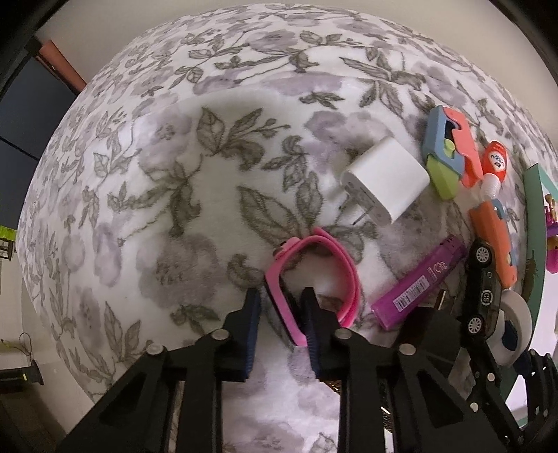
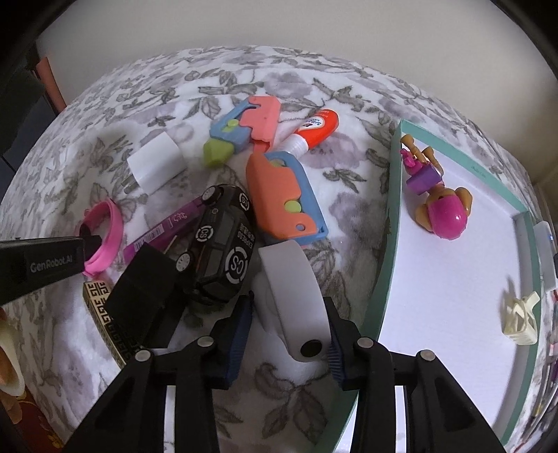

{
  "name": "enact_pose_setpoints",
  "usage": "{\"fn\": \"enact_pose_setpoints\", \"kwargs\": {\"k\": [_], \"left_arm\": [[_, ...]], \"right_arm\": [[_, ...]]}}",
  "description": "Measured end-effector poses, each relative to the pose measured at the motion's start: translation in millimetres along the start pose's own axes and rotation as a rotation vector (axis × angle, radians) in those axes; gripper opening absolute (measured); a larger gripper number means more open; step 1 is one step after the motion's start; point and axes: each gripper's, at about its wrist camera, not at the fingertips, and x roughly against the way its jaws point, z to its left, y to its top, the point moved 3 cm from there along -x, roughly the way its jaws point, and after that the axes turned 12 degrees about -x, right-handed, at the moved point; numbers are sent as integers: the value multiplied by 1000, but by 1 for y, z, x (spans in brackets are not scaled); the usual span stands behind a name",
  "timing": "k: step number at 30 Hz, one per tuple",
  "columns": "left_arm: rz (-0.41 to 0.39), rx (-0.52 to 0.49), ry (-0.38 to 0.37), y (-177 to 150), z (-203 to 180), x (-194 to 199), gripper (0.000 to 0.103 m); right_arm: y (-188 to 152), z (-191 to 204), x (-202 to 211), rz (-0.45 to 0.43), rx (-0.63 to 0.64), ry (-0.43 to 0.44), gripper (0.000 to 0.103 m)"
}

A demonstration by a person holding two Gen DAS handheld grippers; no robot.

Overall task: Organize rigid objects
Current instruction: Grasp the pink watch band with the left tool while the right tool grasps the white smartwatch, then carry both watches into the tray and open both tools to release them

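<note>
The left gripper (image 1: 281, 306) was clenched on the pink plastic watch band (image 1: 315, 275) on the floral blanket (image 1: 174, 174), while the right gripper (image 2: 289, 325) grasped a white curved plastic piece (image 2: 293, 292) beside the teal-rimmed tray (image 2: 387, 244).

- A fleecy cloth (image 1: 181, 195) printed with grey leaves and mauve flowers covers the work surface.
- A plain pale wall (image 2: 279, 24) runs from ten to two o'clock.
- At nine o'clock stands dark blue furniture (image 1: 24, 104) with a reddish-brown edge (image 1: 64, 64).
- Light is soft and even.

Figurine (image 2: 440, 205) in tray (image 2: 390, 223) (clip (image 2: 519, 319) too); car (image 2: 219, 244) left
</note>
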Motion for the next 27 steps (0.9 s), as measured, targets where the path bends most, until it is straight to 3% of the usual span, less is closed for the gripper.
{"fn": "enact_pose_setpoints", "kwargs": {"k": [15,21,27], "left_arm": [[-47,46,-19,3,18,27,12],[-131,53,-34,9,26,60,12],[-277,49,-73,9,26,107,12]], "right_arm": [[7,-12,15,0,-55,41,41],[14,-19,38,-55,-81,58,41],[26,-39,75,-124,-145,125,41]]}}
